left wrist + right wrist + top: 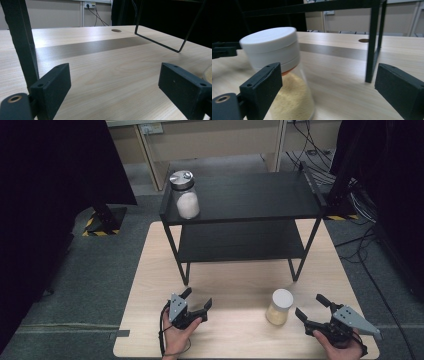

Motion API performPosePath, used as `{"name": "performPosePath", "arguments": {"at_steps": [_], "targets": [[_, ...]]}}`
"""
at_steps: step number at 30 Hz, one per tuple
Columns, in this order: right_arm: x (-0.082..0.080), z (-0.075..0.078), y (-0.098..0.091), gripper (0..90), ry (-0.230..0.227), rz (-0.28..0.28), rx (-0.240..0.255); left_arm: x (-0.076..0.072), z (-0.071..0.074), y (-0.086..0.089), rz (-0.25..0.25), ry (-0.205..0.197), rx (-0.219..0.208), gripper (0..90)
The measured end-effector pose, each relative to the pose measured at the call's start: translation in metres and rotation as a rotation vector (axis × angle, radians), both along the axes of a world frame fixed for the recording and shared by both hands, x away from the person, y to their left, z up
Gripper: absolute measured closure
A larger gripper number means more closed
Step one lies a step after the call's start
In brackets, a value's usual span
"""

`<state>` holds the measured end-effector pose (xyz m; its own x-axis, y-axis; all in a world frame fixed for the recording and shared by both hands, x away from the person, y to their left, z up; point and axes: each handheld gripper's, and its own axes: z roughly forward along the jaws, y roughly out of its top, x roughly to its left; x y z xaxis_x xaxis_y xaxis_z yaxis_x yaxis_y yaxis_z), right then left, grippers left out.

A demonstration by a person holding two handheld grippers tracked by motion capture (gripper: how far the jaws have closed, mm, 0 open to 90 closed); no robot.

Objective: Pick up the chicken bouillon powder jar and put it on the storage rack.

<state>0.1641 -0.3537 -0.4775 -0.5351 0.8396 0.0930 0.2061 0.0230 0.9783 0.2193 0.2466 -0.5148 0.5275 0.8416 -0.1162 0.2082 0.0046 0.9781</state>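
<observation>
Two hands come in from the near edge, each holding a gripper low and roughly level, pointing away from the person. The left gripper [198,301] sits in the left hand [179,330] with its jaws spread apart — nothing between them. The right gripper [311,306], held by the right hand [340,347], angles up and to the left, jaws also spread wide and empty.

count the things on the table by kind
clear glass jars: 2, one with a white lid and yellow powder, one with a silver metal lid and white powder
black two-tier metal shelf: 1
total: 3
</observation>
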Motion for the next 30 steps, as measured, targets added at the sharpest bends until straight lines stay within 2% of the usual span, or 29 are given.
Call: {"name": "performPosePath", "arguments": {"at_steps": [4, 12, 24, 30], "targets": [[0.002, 0.003, 0.003, 7.8, 0.006, 0.038, -0.028, 0.000, 0.000, 0.000, -0.001, 0.001, 0.000, 10.3], [0.004, 0.007, 0.010, 6.7, -0.016, 0.091, -0.067, 0.000, 0.000, 0.000, 0.000, 0.000, 0.000, 10.3], [0.008, 0.005, 0.025, 6.8, -0.027, 0.109, -0.069, 0.000, 0.000, 0.000, 0.000, 0.003, -0.001, 10.2], [0.015, 0.004, 0.034, 11.6, -0.034, 0.129, -0.072, 0.000, 0.000, 0.000, 0.000, 0.003, -0.002, 10.3]]}}
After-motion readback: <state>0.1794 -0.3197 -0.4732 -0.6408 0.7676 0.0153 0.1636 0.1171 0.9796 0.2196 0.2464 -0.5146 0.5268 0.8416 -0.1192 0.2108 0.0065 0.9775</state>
